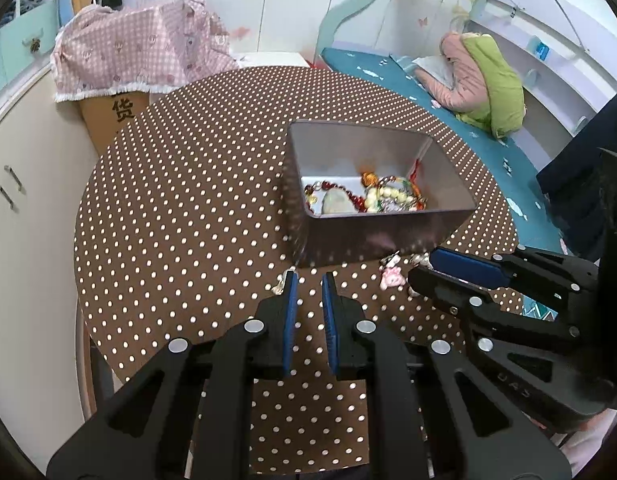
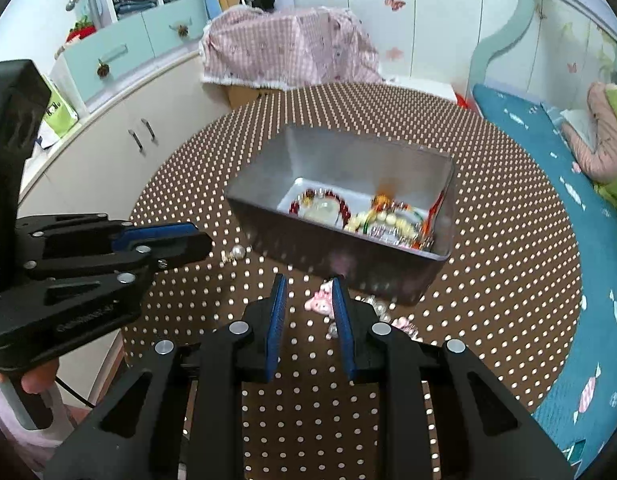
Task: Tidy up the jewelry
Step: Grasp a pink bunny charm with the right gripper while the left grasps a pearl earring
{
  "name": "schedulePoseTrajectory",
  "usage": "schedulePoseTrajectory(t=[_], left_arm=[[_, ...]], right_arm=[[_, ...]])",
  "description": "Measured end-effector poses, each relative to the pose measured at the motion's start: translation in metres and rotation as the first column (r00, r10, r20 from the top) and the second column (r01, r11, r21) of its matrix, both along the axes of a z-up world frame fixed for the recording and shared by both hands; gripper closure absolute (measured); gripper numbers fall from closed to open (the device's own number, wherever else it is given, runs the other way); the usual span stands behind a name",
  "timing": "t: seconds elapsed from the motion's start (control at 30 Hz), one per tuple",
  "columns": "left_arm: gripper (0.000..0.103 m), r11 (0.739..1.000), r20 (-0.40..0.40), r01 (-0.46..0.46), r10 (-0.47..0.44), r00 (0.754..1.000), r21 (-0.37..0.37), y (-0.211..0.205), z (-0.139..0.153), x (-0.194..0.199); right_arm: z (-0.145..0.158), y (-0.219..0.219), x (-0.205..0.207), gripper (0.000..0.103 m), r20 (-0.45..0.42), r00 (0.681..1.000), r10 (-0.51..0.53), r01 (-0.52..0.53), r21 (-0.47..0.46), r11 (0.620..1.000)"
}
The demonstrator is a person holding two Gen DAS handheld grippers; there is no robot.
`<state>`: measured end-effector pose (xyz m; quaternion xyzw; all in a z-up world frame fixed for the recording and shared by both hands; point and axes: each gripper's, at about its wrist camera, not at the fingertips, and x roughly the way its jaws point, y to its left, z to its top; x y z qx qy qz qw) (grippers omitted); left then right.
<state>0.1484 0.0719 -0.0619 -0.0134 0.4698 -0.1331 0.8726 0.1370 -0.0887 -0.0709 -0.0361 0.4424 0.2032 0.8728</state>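
Observation:
A grey metal tin stands on the round dotted table and holds bead bracelets and a pale pendant. Loose pieces lie in front of it: a pink charm, a pearl piece and silvery beads. My left gripper hovers low with a narrow gap and nothing in it; the pearl piece peeks out beside its left finger. My right gripper is slightly wider open, and the pink charm shows on the cloth in its gap, close to the right pad.
The table's edge curves close on the left, beside white cabinets. A cardboard box under a pink checked cloth stands behind the table. A bed with a teal sheet and a pink and green quilt lies to the right.

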Motion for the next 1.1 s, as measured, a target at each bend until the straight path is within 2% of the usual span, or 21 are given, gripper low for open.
schedulePoseTrajectory(t=[0.3,0.57,0.7,0.87,1.0,1.1], left_arm=[[0.089,1.0,-0.05,-0.007,0.006,0.999,-0.016,0.008,-0.02,0.005],[0.082,0.999,-0.094,0.016,-0.018,0.995,-0.032,0.006,-0.035,0.018],[0.082,0.999,-0.113,0.015,-0.019,0.993,-0.032,0.006,-0.041,0.025],[0.082,0.999,-0.108,0.015,-0.019,0.994,-0.038,0.008,-0.042,0.031],[0.082,1.0,-0.097,0.024,-0.025,0.995,-0.014,0.004,-0.042,0.032],[0.086,1.0,-0.089,0.027,-0.027,0.996,0.005,0.001,-0.042,0.032]], right_arm=[[-0.017,0.004,0.013,0.081,-0.056,0.998,-0.023,0.021,-0.022,1.0],[-0.027,0.01,0.028,0.081,-0.087,0.995,-0.049,0.045,-0.051,0.998],[-0.026,0.013,0.032,0.081,-0.083,0.995,-0.052,0.048,-0.053,0.997],[-0.028,0.013,0.035,0.081,-0.078,0.996,-0.048,0.044,-0.052,0.998],[-0.03,0.012,0.03,0.085,-0.062,0.997,-0.042,0.038,-0.068,0.997],[-0.031,0.009,0.031,0.088,-0.067,0.997,-0.044,0.041,-0.055,0.998]])
